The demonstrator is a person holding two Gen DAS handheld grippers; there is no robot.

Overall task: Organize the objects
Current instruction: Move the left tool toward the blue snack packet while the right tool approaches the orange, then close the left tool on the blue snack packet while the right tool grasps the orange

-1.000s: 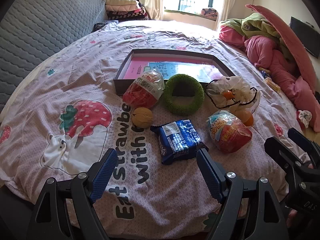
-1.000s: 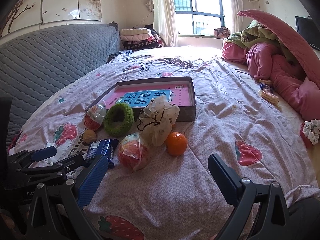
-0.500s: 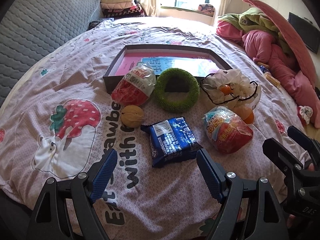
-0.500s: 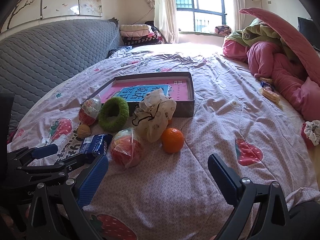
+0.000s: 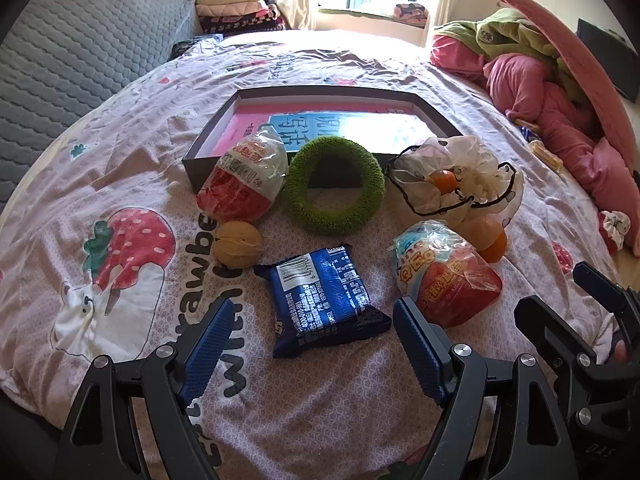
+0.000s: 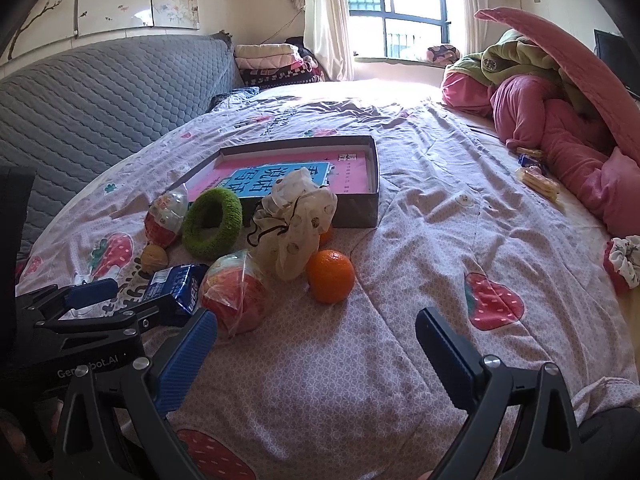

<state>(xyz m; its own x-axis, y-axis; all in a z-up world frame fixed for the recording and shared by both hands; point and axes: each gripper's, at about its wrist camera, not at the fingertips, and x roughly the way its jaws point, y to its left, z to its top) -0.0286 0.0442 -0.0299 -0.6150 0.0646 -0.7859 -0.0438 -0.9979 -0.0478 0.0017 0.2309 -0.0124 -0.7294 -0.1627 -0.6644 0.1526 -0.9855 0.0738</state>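
Observation:
A shallow grey box with a pink and blue bottom lies on the bed. In front of it lie a green fuzzy ring, two bagged red toy eggs, a walnut, a blue snack packet, a white drawstring pouch and an orange. My left gripper is open, just short of the blue packet, with its jaws to either side. My right gripper is open and empty, short of the orange.
The bedspread carries strawberry prints. A grey quilted headboard runs along the left. Pink and green bedding is piled at the right, with snack packs and a scrunchie near it. Folded blankets sit by the window.
Both grippers have moved forward toward the objects. The blue packet now lies closer between my left jaws. Both stay open.

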